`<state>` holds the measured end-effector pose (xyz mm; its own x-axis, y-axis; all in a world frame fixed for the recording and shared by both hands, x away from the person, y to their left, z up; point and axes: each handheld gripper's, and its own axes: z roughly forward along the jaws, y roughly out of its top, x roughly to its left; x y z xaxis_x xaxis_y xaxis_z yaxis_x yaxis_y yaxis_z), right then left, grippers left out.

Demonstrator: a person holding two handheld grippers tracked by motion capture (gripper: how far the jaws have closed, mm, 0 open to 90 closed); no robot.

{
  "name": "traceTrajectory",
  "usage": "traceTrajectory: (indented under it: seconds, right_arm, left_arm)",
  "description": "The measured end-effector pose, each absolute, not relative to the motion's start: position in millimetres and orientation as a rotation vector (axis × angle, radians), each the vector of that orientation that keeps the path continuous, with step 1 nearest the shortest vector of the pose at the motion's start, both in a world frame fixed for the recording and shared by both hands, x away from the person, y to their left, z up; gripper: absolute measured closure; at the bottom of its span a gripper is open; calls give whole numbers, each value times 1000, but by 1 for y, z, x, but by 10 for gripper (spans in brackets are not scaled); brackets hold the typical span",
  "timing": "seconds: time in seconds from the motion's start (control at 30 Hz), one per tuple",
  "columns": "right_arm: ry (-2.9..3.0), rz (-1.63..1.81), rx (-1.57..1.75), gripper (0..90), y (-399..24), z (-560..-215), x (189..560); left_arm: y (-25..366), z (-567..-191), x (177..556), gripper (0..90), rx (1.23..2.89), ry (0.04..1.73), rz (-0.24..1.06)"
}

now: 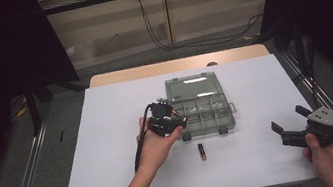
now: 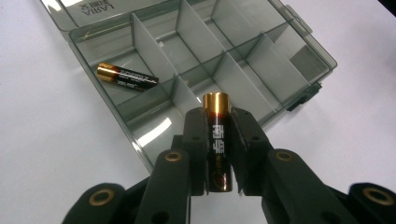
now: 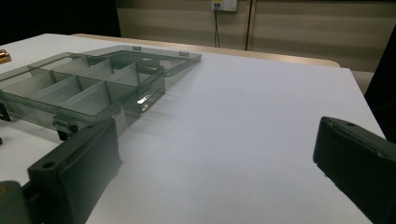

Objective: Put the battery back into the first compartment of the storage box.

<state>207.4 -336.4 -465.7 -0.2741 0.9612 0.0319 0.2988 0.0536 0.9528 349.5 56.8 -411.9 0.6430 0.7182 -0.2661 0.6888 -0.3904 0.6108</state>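
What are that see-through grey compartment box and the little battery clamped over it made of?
The smoky grey divided box looks like glossy translucent plastic, since the table shows through and highlights glint on it. The black battery seems to be metal under a printed wrap, judging by its shiny copper-coloured end.

battery lower end hidden by gripper

High view sits above the near edge of the table, looking forward and down, far enough back to catch the whole top. Left gripper view is right up close, peering steeply down along its jaws into the box. Right gripper view sits low, looking nearly level across the table. All three share the box.
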Motion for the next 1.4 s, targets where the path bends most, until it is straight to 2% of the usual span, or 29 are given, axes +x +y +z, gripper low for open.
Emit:
traceTrajectory:
  seconds: [1.4]
  right_arm:
    - [1652, 1248, 1289, 0, -338, -466, 207]
  left_arm:
    - [51, -426, 408, 771, 2067, 1223, 76]
